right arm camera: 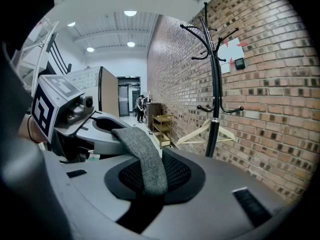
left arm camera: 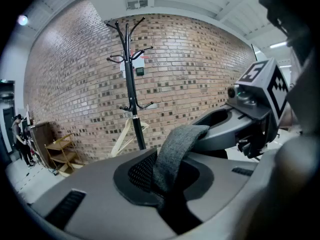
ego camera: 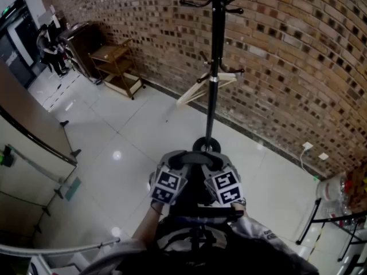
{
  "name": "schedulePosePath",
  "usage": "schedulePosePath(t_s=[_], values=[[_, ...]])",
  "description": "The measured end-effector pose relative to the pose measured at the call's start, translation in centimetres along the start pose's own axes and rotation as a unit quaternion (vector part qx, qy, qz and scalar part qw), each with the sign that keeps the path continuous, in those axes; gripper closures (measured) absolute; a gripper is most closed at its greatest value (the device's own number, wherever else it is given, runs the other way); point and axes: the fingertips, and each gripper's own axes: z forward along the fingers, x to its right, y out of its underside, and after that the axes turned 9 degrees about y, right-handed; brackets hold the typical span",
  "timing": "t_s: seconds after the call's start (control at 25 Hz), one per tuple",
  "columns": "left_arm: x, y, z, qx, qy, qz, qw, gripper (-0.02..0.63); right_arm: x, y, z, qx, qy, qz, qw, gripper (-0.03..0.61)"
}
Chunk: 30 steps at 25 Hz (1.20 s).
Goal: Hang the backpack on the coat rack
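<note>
A black coat rack (ego camera: pixel 213 67) stands against the brick wall straight ahead, with a pale wooden hanger (ego camera: pixel 203 87) on a low hook. The rack also shows in the left gripper view (left arm camera: pixel 131 84) and the right gripper view (right arm camera: pixel 215 84). The dark backpack (ego camera: pixel 195 234) hangs close to my body, below both grippers. Its grey fabric top strap (left arm camera: pixel 175 149) runs between the two grippers. My left gripper (ego camera: pixel 182 160) (left arm camera: pixel 165 184) is shut on one end of the strap. My right gripper (ego camera: pixel 213 160) (right arm camera: pixel 150 179) is shut on the other end (right arm camera: pixel 145 156). Both are side by side, short of the rack's round base (ego camera: pixel 206 145).
A brick wall (ego camera: pixel 287 56) runs behind the rack. A wooden shelf cart (ego camera: pixel 117 67) stands at the far left by the wall, with a person (ego camera: pixel 49 47) beyond it. A brown partition (ego camera: pixel 28 125) lies left. Plastic bottles (ego camera: pixel 338 191) and metal stands sit at the right.
</note>
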Motion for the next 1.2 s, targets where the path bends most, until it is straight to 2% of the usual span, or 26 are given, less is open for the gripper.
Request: schedulePosePath(t_s=[0.16,0.48,0.72,0.96,1.2], values=[[-3.2,0.1,1.7,0.000,0.012,0.006,0.9999,0.548,0.6,-0.6,3.3,-0.002,0.010,0.013,1.000,0.500],[-11.1,-3.1,5.7,0.016,0.060,0.044,0.9971,0.548,3.4,-4.4,10.3,0.003,0.070,0.037,0.997,0.500],[-15.8,-5.3,9.5,0.024,0.100,0.083,0.9912,0.548,6.1,-6.7,14.9,0.003,0.115,0.059,0.992,0.500],[-19.0,-7.7,12.8,0.036,0.130,0.108,0.9849,0.548,9.1,-9.0,18.2,0.012,0.151,0.062,0.987,0.500],[-21.2,-9.9,15.1,0.051,0.148,0.109,0.9817,0.548,11.4,-10.8,20.2,0.008,0.172,0.047,0.984,0.502]])
